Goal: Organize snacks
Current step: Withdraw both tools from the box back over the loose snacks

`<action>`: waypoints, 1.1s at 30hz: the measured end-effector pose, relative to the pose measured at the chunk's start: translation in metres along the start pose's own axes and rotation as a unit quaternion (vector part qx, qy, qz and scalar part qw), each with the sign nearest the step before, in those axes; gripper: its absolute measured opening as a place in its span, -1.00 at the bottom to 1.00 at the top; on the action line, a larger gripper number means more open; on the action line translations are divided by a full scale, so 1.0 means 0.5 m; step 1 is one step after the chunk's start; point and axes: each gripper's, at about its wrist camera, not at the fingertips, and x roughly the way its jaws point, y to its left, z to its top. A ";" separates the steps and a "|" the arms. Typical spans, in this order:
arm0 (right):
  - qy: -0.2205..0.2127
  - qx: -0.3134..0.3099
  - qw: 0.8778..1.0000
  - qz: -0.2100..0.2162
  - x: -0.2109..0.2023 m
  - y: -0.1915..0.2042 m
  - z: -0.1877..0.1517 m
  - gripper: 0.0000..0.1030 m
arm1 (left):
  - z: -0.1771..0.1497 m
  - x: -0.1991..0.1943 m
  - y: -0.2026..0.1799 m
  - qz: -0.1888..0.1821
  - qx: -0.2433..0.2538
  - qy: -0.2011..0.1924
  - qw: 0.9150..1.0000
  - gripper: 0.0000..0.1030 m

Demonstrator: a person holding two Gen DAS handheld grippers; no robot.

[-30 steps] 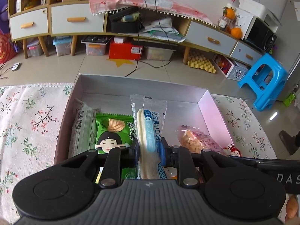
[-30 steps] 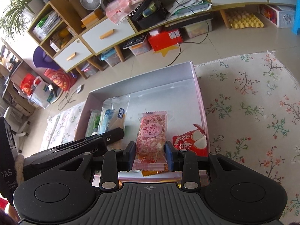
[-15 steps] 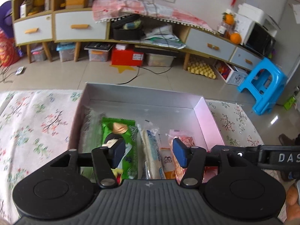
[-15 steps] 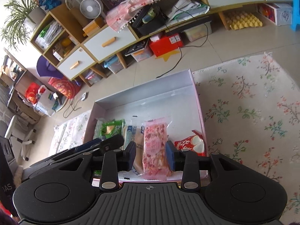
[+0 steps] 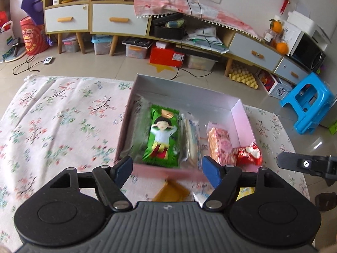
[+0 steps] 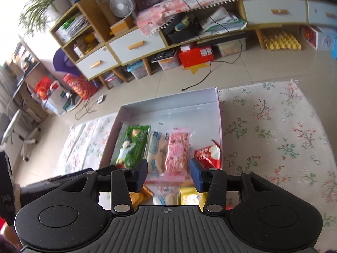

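- We see our left gripper (image 5: 167,169) opening, nothing between its jaws.
- Our right gripper (image 6: 168,175) is opening too, clear of the pink snack pack (image 6: 176,150).
- That pack lies in the shallow box (image 6: 218,113) beside the blue-white packet (image 6: 155,149), green packet (image 6: 131,146) and red packet (image 6: 207,155).
- The box sits on a floral cloth (image 6: 273,130).

Floral rug (image 5: 52,126); blue stool (image 5: 308,103) at right; red box (image 5: 166,55) under cabinet w/ drawers (image 5: 118,20); fan (image 6: 121,6) on top.
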 end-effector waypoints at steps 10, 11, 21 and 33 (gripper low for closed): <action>-0.029 -0.054 0.998 -0.004 -0.115 0.034 -0.080 0.22 | -0.063 -0.084 0.007 0.005 0.005 -0.017 1.000 0.66; -0.030 -0.056 0.998 -0.003 -0.122 0.035 -0.089 0.26 | -0.069 -0.088 0.011 0.004 0.002 -0.015 1.000 0.66; 0.006 -0.072 0.997 -0.022 -0.120 0.027 -0.164 0.49 | -0.126 -0.110 0.003 -0.019 -0.007 -0.004 1.000 0.67; 0.053 -0.140 0.989 -0.020 -0.105 0.046 -0.243 0.49 | -0.165 -0.117 0.011 -0.020 -0.007 0.006 1.000 0.68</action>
